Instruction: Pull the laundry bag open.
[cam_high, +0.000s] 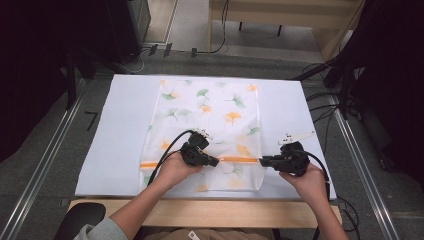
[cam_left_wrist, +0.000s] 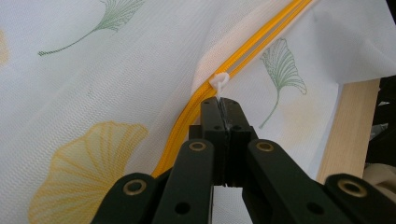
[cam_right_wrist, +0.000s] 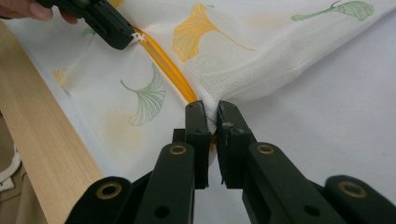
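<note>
A white mesh bag (cam_high: 210, 115) printed with ginkgo leaves lies flat on the table, an orange zipper (cam_high: 240, 159) running across its near end. My left gripper (cam_high: 216, 162) is shut on the small white zipper pull (cam_left_wrist: 219, 82), which sticks out just past its tips (cam_left_wrist: 220, 105). At the bag's right edge my right gripper (cam_high: 262, 161) is shut on the fabric at the zipper's end (cam_right_wrist: 212, 112). In the right gripper view the left gripper (cam_right_wrist: 126, 39) sits farther along the zipper (cam_right_wrist: 170, 70), which lies open between the two grippers.
A white sheet (cam_high: 125, 130) covers the table, with a wooden strip (cam_high: 225, 212) along the near edge. Cables (cam_high: 325, 100) lie on the floor to the right. Dark drapes stand at both sides.
</note>
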